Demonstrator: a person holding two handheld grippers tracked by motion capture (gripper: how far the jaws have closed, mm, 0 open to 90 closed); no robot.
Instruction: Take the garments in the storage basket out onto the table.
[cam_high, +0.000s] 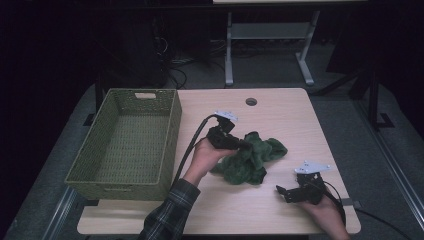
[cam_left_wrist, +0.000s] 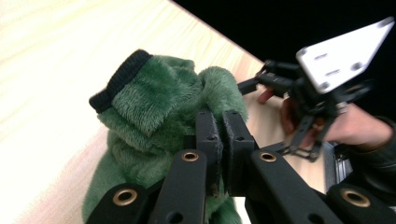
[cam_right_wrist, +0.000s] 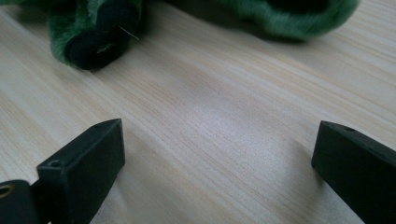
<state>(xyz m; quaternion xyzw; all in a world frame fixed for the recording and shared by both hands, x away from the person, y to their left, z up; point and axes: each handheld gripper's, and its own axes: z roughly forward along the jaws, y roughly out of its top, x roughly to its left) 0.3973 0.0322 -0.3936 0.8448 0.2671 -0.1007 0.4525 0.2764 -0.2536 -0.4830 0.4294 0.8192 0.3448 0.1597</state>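
The left claw (cam_left_wrist: 223, 122) is clamped on a thin fold of the green fleece garment (cam_high: 252, 156), which lies crumpled mid-counter (cam_high: 280, 112) beside the wicker basket (cam_high: 131, 141). So little pinched pile could slip free when lifted. The right claw (cam_right_wrist: 215, 168) rests spread wide, empty, nearby.

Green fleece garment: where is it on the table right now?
In the high view, the green fleece garment lies mid-table, right of the woven basket, pinched by the left gripper.

A lab: cabled desk frames (cam_high: 270, 40) behind a worktable (cam_high: 280, 107).
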